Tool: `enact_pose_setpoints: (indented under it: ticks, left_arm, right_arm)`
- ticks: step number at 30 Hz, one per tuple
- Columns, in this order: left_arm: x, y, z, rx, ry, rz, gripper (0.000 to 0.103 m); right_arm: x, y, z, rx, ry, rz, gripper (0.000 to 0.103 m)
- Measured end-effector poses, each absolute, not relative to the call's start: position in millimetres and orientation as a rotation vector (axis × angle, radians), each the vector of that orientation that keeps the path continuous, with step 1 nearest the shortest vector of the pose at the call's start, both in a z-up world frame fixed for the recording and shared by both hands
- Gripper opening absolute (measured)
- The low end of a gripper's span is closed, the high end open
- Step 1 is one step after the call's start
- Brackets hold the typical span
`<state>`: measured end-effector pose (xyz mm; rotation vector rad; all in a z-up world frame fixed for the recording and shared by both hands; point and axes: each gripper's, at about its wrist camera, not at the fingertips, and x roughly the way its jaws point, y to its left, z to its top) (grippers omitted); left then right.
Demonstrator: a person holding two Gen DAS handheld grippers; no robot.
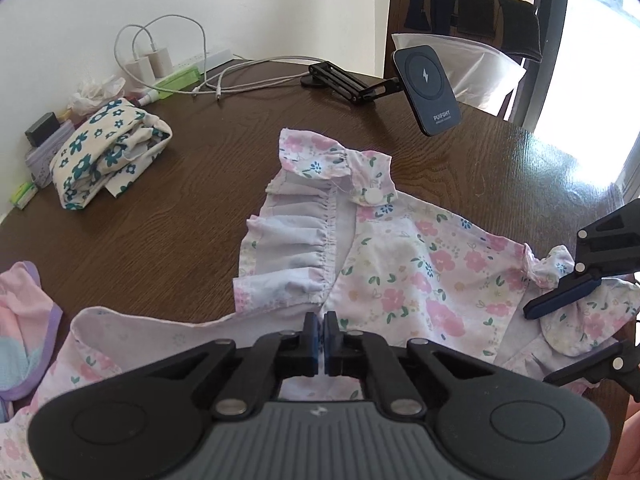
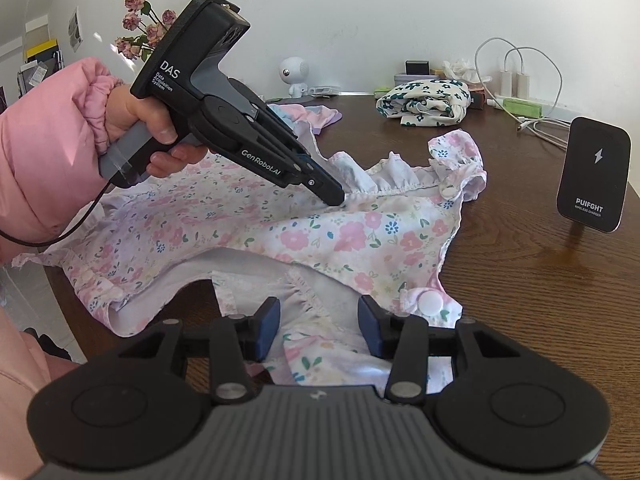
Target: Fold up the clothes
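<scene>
Your left claw (image 1: 321, 326) is pinching the floral dress (image 1: 420, 276) mid-tabletop (image 1: 180, 220); your right claw (image 2: 319, 322) gapes wide over its ruffle.

The left gripper (image 1: 321, 334) has its pads pressed together at the pink floral dress (image 1: 420, 276), but whether any cloth is pinched between them is hidden by the fingers themselves. The dress's lower part disappears under both gripper bodies and off the counter's (image 1: 168, 248) near edge. A pink and lilac garment (image 1: 24, 320) is cut off by the left wrist picture's left edge. Small clutter by the counter's far edge behind the folded teal-flowered cloth (image 1: 108, 152) is too small to identify.
</scene>
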<state>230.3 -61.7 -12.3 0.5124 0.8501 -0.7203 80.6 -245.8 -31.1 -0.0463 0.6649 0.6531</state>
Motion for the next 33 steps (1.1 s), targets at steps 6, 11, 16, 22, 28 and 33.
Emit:
enact_pose_setpoints:
  ticks: [6, 11, 16, 22, 28, 33]
  left_arm:
    - [238.8, -64.3, -9.8, 0.517, 0.833, -0.621, 0.000]
    - [232.1, -53.5, 0.1, 0.419, 0.812, -0.658, 0.021]
    - [191.2, -21.7, 22.2, 0.339, 0.729, -0.653, 0.051]
    - [148.6, 2.0, 0.4, 0.372, 0.755, -0.586, 0.035]
    - [120.8, 24.8, -17.3, 0.363, 0.769, -0.524, 0.031]
    - [129.0, 38.4, -9.6, 0.332, 0.793, -0.460, 0.034]
  right_arm:
    - [75.1, -244.1, -30.7, -0.059, 0.664, 0.636, 0.044]
    - [68.3, -241.5, -30.2, -0.065, 0.662, 0.631, 0.050]
    - [58.7, -249.6, -17.6, -0.025, 0.613, 0.647, 0.056]
    - [65.4, -253.0, 1.8, 0.019, 0.561, 0.589, 0.056]
    - [98.0, -233.5, -4.0, -0.015, 0.625, 0.568, 0.056]
    - [126.8, -215.4, -11.3, -0.056, 0.688, 0.552, 0.056]
